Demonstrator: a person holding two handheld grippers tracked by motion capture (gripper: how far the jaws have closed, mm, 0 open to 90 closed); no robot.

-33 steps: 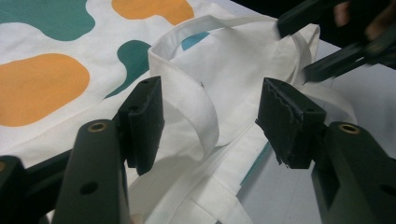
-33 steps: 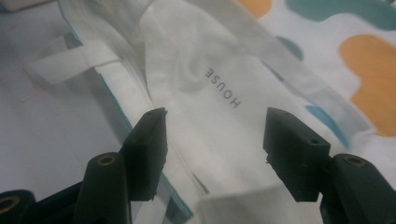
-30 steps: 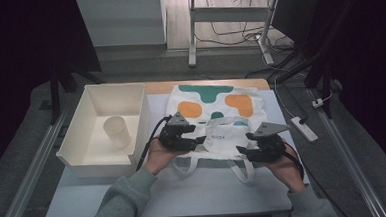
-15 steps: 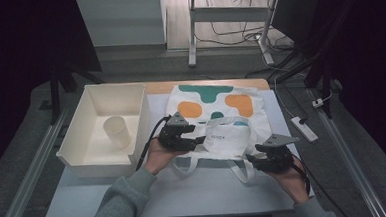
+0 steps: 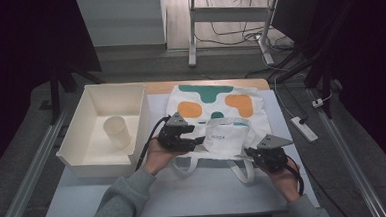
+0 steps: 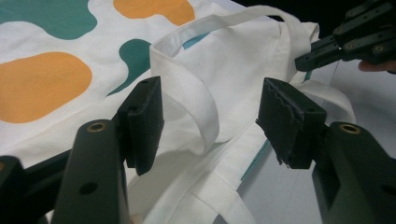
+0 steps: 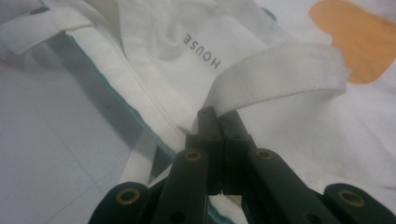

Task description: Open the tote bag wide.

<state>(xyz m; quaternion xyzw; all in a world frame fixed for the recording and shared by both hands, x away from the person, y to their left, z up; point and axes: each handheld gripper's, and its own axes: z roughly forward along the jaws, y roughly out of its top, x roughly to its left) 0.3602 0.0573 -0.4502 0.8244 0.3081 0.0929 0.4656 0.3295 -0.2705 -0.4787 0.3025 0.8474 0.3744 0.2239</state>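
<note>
We find the right hand-held gripper (image 7: 219, 122) clamped on the strap (image 7: 280, 74) of the bag (image 5: 216, 112), its jaws having just closed. The left hand-held gripper (image 6: 210, 121) stands wide around another strap loop (image 6: 196, 100) without gripping. The bag lies flat on the table (image 5: 185, 189), a bin (image 5: 107, 128) beside it.

Beyond my table (image 5: 195, 188), a white desk frame (image 5: 192, 33) stands on the wooden floor (image 5: 226, 16) at the upper centre; cables (image 5: 237, 36) and a power strip (image 5: 303, 128) lie right, darkness surrounding.
</note>
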